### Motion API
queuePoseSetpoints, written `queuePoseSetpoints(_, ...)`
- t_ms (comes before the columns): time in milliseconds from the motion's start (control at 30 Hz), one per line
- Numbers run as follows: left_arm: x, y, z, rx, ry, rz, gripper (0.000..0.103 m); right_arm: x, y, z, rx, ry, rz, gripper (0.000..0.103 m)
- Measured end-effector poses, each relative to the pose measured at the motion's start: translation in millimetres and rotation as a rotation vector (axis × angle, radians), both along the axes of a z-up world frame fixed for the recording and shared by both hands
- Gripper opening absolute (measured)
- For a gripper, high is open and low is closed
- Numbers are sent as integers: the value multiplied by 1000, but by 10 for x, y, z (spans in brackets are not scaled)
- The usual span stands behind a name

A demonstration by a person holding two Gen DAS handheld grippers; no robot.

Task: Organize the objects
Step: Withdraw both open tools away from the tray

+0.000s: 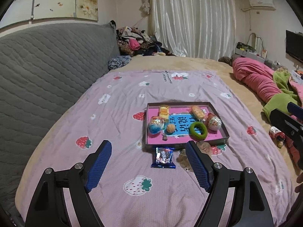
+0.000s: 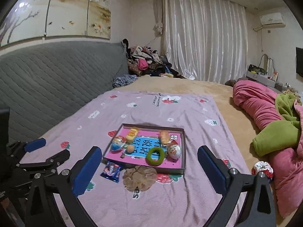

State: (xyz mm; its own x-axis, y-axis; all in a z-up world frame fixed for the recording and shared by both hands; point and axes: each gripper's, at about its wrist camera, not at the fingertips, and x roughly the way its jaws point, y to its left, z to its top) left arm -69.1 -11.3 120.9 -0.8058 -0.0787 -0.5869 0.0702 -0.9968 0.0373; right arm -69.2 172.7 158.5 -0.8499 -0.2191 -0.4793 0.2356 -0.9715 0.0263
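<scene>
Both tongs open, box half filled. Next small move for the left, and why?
Probably lower the left tongs onto the blue snack packet. It lies on the pink sheet just outside the near wall of the box, roughly centred between the open jaws, while the tan scrunchie beside it sits nearer the right tongs.

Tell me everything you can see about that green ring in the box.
The green ring looks like a fuzzy fabric hair tie, bright green, a thick loop with an open centre. It lies flat inside the shallow box, toward its near edge, on the pink and blue printed bottom, close beside a foil-wrapped egg. Neither gripper touches it.
</scene>
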Motion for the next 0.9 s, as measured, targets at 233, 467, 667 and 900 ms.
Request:
queuePoseSetpoints(233,226,-13,68,-6,4,7,81,228,27,87,-10,-2,5,102)
queuePoseSetpoints(467,453,-12,40,-6,-3,11,81,423,-24,75,-6,-5,26,102)
queuePoseSetpoints(667,552,-6,-27,0,-14,11,81,688,-50,35,14,27,21,102)
queuePoseSetpoints(900,651,10,-139,-7,-45,-3,81,792,-66,-63,7,2,41,102)
